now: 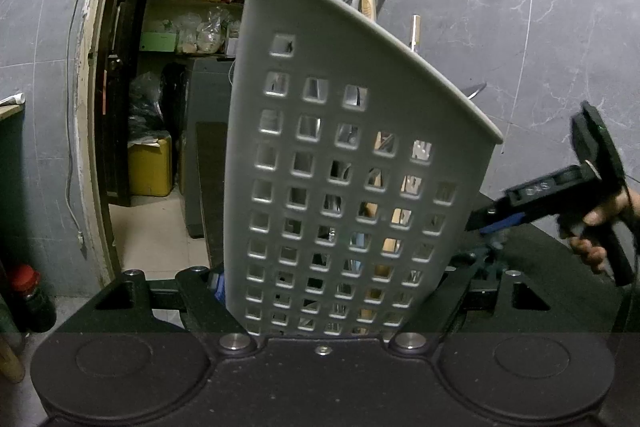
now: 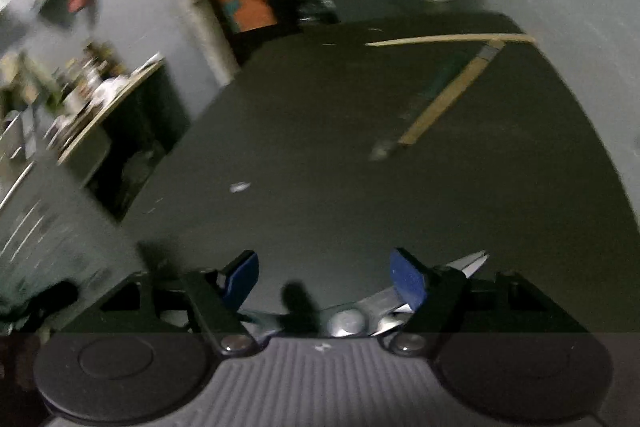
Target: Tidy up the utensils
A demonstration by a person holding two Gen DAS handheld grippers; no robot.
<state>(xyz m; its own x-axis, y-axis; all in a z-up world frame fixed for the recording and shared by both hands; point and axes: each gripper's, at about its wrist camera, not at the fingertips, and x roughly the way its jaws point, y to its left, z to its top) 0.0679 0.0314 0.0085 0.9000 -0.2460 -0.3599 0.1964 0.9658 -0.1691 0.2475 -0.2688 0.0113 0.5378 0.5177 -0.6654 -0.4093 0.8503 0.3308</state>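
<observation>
Left gripper (image 1: 336, 291): its jaws are closed against the two sides of a grey plastic utensil holder (image 1: 340, 167), a tall perforated caddy with square holes. The holder stands between the fingers, tilted slightly, its curved rim highest at the left. Through the holes, metal utensils and wooden handles (image 1: 396, 219) show inside.

Right gripper (image 2: 324, 281): blue pads (image 2: 408, 281) stand apart, not pressing on anything. A pair of metal tongs or scissors (image 2: 376, 311) lies beneath and across the jaws, with its pointed tip just beyond the right finger; whether it is touched cannot be determined. In the left wrist view a hand (image 1: 600, 227) holds this gripper at the right edge.

Dark tabletop (image 2: 320, 147): farther out lie a wooden-handled tool (image 2: 444, 103) and, beyond it, a thin wooden stick (image 2: 448, 39). The right wrist view is blurred.

Background: grey marbled wall (image 1: 540, 7) and an open doorway with cluttered shelves (image 1: 192, 7).
</observation>
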